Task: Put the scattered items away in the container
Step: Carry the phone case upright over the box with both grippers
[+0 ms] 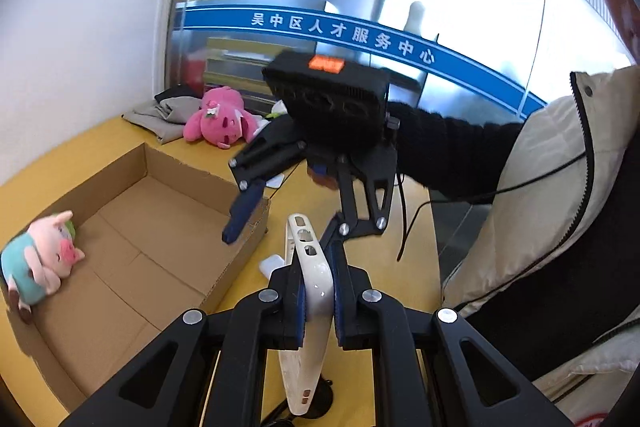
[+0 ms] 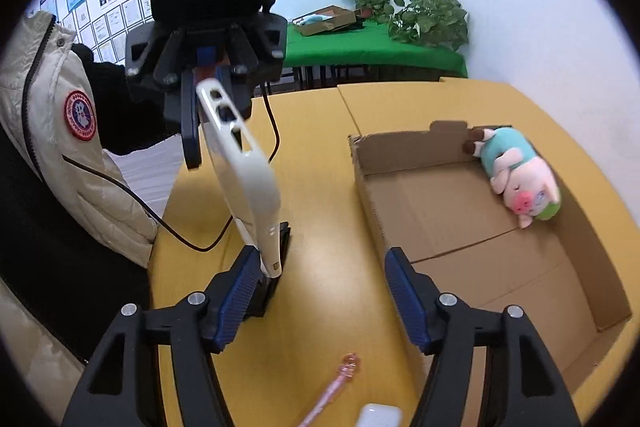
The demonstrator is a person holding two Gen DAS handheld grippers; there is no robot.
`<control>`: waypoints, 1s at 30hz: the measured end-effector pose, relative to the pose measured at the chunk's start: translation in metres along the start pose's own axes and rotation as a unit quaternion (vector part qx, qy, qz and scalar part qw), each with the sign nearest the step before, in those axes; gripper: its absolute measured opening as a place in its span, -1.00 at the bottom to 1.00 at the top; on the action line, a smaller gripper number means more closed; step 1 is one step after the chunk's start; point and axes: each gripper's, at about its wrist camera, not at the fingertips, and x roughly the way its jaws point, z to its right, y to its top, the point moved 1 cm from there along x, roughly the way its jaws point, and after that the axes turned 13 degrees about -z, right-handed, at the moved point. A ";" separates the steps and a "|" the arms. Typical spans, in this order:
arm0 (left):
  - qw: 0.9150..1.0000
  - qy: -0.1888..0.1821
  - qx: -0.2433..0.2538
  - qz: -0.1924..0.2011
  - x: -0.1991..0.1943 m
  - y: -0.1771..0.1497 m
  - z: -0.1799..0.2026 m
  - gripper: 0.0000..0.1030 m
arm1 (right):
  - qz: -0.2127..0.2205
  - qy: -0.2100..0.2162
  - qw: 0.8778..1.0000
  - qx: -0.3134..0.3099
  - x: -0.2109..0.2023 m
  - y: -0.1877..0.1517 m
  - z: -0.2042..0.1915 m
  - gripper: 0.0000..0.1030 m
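The cardboard box (image 2: 480, 227) is the landmark, open-topped on the yellow table (image 2: 320, 147). Starting at the left of the right wrist view: the left gripper (image 2: 208, 131) is clamped tight on a white phone case (image 2: 244, 179), held in the air to the left of the box, clear of its near wall. In the left wrist view the blue pads (image 1: 298, 301) press on both flat faces of the case (image 1: 312, 291) about halfway along its length, camera cut-outs pointing away and the bottom end hanging towards the lens.

It looks a light, thin shell, glossy and likely slick, with some flex across its open side; a squeeze on the two broad faces near the middle, as here, seems the safest hold, since a pinch at the rim could let it twist or pop out.

Moving right, the right gripper (image 2: 318, 297) stands with its jaws apart and nothing between them; its left pad (image 2: 236, 299) sits just beside the case's lower end, whether touching it cannot be told.

Further right, inside the box, a plush pig (image 2: 520, 179) in a teal shirt lies against the far wall. In front of the box, on the table, a pink pen (image 2: 336, 387) and a small white charging case (image 2: 378, 415) are not yet tidied.
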 end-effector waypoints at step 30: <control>0.974 0.156 0.120 -0.110 0.046 0.086 -0.162 -0.68 | -0.171 -0.222 0.948 -0.152 0.011 0.043 0.119 -0.81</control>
